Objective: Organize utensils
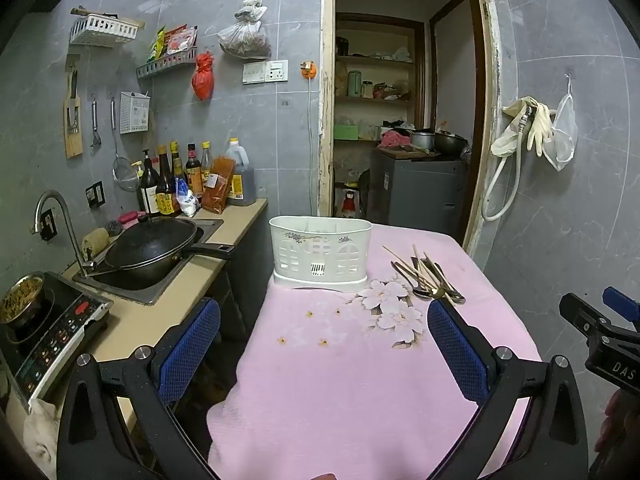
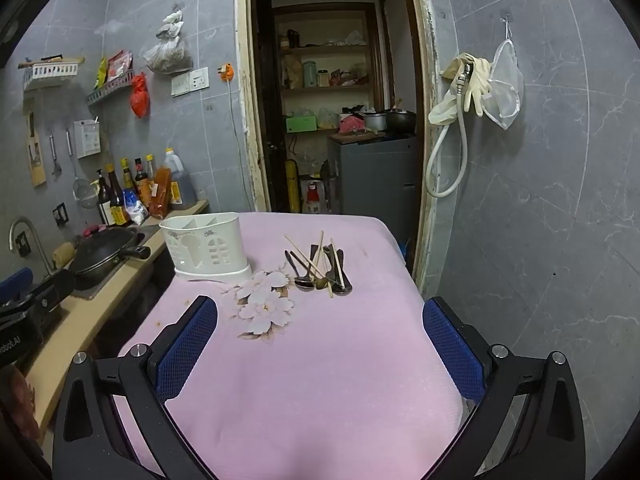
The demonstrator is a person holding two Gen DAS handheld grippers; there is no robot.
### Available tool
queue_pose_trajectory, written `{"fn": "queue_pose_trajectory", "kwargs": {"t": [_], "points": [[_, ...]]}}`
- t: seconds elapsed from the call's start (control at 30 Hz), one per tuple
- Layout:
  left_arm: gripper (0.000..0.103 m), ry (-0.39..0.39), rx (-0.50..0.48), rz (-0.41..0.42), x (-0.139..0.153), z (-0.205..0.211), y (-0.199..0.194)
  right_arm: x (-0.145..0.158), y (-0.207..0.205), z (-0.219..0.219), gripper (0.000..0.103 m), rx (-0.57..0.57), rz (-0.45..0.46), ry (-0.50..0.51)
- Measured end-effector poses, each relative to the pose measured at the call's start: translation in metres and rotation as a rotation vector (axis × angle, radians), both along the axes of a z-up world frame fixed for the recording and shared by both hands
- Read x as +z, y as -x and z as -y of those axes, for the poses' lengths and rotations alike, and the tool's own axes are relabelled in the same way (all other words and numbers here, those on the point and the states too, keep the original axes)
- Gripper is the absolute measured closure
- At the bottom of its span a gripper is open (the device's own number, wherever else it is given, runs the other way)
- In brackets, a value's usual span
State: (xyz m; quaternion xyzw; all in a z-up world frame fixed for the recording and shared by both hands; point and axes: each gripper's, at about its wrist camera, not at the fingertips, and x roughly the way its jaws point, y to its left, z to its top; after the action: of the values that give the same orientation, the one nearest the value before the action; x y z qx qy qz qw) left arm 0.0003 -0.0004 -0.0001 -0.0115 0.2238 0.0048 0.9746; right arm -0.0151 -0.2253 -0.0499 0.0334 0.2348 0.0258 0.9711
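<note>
Nearest, both claws hang above the near edge of the table (image 2: 304,380), which is covered in a pink cloth. The left claw (image 1: 324,348) stands wide, nothing between its blue pads. The right claw (image 2: 320,344) is likewise wide and empty. Each points forward and somewhat downward, well short of the work.

Mid-table, a printed flower pattern (image 2: 264,304) marks the cloth. Just beyond it, to the right, lies the pile of utensils (image 2: 320,268): dark spoons with their bowls toward the near side, and pale chopsticks (image 2: 316,256) laid crosswise over them. The exact count is hard to read, since the pieces overlap.

To the left of the pile, near but apart, stands the white holder (image 1: 320,256), upright on its drip base, open at the top, with dividers visible inside. It appears empty.

Step in hand, as judged: the first pick has not begun. Recommended procedure:
- Take the chopsticks first; they lie on top and would otherwise be dragged along by a spoon.
- Approach with the right claw, which sits on the pile's side.
- Close across a handle or shaft, not a spoon bowl, near one end so the piece can be tipped upright.
- Keep the left claw ready beside the holder to steady it; light plastic may slide on cloth.
- Assign one kind to one compartment.

Far side: an open doorway (image 2: 332,100).
</note>
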Motion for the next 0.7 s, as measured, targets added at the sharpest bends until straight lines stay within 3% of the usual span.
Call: {"fn": "queue_pose_trajectory", "kwargs": {"t": [0.7], "points": [[0.001, 0.000, 0.000, 0.000, -0.0016, -0.0020, 0.0043, -0.0010, -0.0037, -0.0009, 0.000, 0.000, -0.002, -0.002]]}}
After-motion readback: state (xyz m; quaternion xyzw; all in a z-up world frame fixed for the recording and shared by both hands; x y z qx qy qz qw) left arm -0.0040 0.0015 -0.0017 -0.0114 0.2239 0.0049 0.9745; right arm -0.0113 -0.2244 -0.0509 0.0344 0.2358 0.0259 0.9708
